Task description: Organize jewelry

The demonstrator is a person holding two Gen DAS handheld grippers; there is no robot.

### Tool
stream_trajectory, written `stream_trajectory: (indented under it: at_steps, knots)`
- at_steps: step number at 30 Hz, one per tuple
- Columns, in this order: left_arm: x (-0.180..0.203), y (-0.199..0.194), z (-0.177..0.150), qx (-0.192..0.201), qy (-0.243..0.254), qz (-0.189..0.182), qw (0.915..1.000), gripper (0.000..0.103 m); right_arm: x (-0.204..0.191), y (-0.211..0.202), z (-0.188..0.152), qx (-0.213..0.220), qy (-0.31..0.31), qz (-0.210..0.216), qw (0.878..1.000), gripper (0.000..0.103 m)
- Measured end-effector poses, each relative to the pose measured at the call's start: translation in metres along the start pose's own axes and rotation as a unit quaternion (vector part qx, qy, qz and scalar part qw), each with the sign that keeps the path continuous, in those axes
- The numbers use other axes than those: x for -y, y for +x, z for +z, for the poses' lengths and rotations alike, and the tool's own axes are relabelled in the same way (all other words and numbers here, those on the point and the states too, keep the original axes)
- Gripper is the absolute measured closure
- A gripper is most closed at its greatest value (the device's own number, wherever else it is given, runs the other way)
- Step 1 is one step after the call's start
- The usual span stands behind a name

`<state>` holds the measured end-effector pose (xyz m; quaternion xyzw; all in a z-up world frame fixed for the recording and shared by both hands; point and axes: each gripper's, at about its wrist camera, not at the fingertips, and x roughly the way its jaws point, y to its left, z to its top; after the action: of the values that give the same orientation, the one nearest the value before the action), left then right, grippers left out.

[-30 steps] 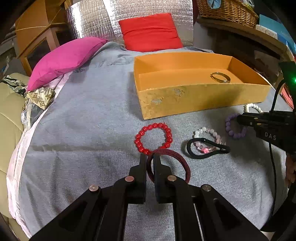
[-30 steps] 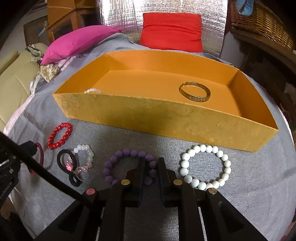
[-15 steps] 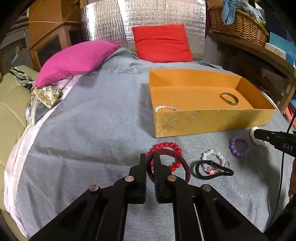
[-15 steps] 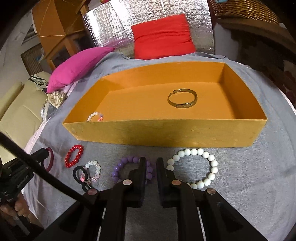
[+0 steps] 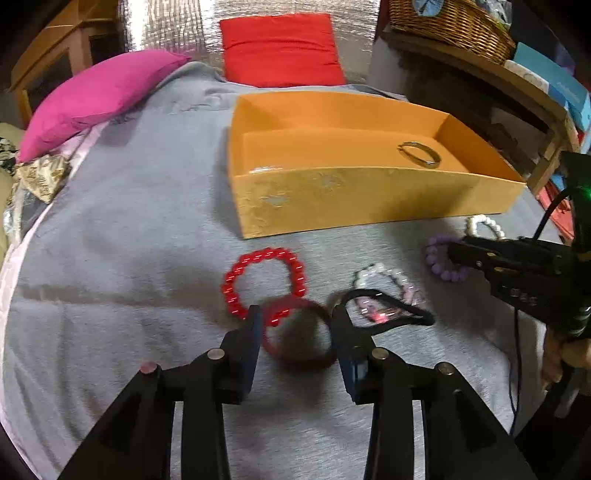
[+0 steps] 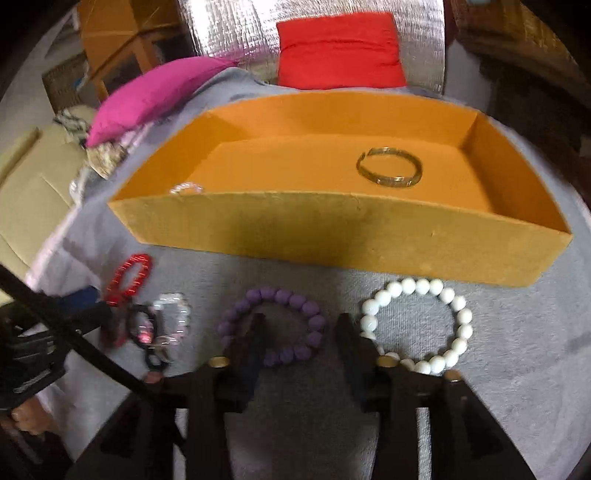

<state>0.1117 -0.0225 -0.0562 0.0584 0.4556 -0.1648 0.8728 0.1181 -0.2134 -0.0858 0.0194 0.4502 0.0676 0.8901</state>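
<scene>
An orange tray (image 5: 369,201) (image 6: 332,236) stands on the grey cloth and holds a gold bangle (image 5: 419,154) (image 6: 388,171) and a small clear bead bracelet (image 6: 185,189). My left gripper (image 5: 297,319) is open, its jaws on either side of a dark red band (image 5: 299,356) lying on the cloth. A red bead bracelet (image 5: 264,282) lies just beyond it. My right gripper (image 6: 301,330) is open around the near side of a purple bead bracelet (image 6: 275,325). A white bead bracelet (image 6: 417,325) lies to its right.
A black loop with pale pink beads (image 5: 384,302) (image 6: 159,328) lies between the two grippers. A pink pillow (image 5: 96,92) and a red pillow (image 5: 280,48) lie at the back. A wicker basket (image 5: 450,26) stands on a shelf at the right.
Both grippers have opened. The left one let go of the dark red band, which now lies on the cloth between its jaws. The right one dropped toward the purple bracelet.
</scene>
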Motion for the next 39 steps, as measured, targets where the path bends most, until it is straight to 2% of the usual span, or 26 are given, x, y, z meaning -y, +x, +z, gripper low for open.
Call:
stream_trajectory:
  at_steps: [1,2,6,9,17,19,20,21,25,26,27,28,29,30,33,39]
  knots:
    - [0.001,0.001,0.002,0.001,-0.002,-0.010,1.0000,0.064,-0.003,0.000,0.000,0.001,-0.011,-0.007,1.000,0.091]
    - [0.001,0.001,0.003,0.001,-0.003,-0.015,0.9999,0.064,-0.004,-0.001,0.000,0.003,-0.011,-0.005,1.000,0.092]
    - [-0.001,0.002,0.006,0.000,0.003,-0.010,0.9999,0.064,-0.001,-0.006,-0.001,0.009,-0.005,-0.011,1.000,0.092]
    - [-0.012,-0.003,0.000,-0.004,-0.003,-0.017,0.9998,0.064,0.004,-0.006,-0.001,0.003,0.003,-0.009,1.000,0.092]
    - [-0.031,-0.002,-0.012,-0.025,-0.005,-0.007,0.9997,0.064,0.010,-0.004,-0.002,-0.005,0.013,-0.007,1.000,0.092]
    - [-0.029,-0.003,-0.013,-0.024,0.003,-0.013,0.9996,0.057,0.009,-0.003,0.000,-0.004,0.015,-0.009,1.000,0.092]
    - [-0.026,-0.001,-0.013,-0.024,0.009,-0.012,0.9996,0.045,0.009,-0.003,0.000,-0.004,0.015,-0.010,1.000,0.092]
    - [-0.023,0.001,-0.012,-0.024,0.014,-0.005,0.9996,0.041,0.008,-0.002,0.000,-0.004,0.014,-0.011,1.000,0.092]
    - [-0.017,0.014,-0.011,-0.032,0.014,0.003,0.9994,0.041,0.007,-0.002,0.000,-0.002,0.015,-0.012,1.000,0.092]
    - [-0.017,0.016,-0.010,-0.031,0.011,0.002,0.9995,0.044,0.008,-0.002,0.000,-0.003,0.017,-0.010,1.000,0.092]
    - [-0.017,0.018,-0.010,-0.029,0.009,0.002,0.9995,0.057,0.009,-0.003,-0.002,-0.003,0.018,-0.009,1.000,0.092]
    - [-0.017,0.019,-0.009,-0.024,0.007,0.007,0.9997,0.065,0.009,-0.003,-0.001,-0.003,0.018,-0.008,1.000,0.092]
    - [-0.017,0.019,-0.007,-0.021,0.005,0.009,0.9997,0.082,0.009,-0.003,-0.001,-0.003,0.018,-0.008,1.000,0.092]
    - [-0.018,0.019,-0.007,-0.021,0.002,0.011,0.9997,0.090,0.009,-0.003,-0.001,-0.004,0.018,-0.007,1.000,0.092]
    - [-0.018,0.016,-0.007,-0.018,0.002,0.016,0.9997,0.097,0.011,-0.005,-0.001,-0.004,0.021,-0.003,1.000,0.092]
    - [-0.013,-0.011,-0.007,0.017,0.016,0.000,0.9997,0.098,0.012,-0.018,0.002,0.016,0.023,0.016,0.999,0.092]
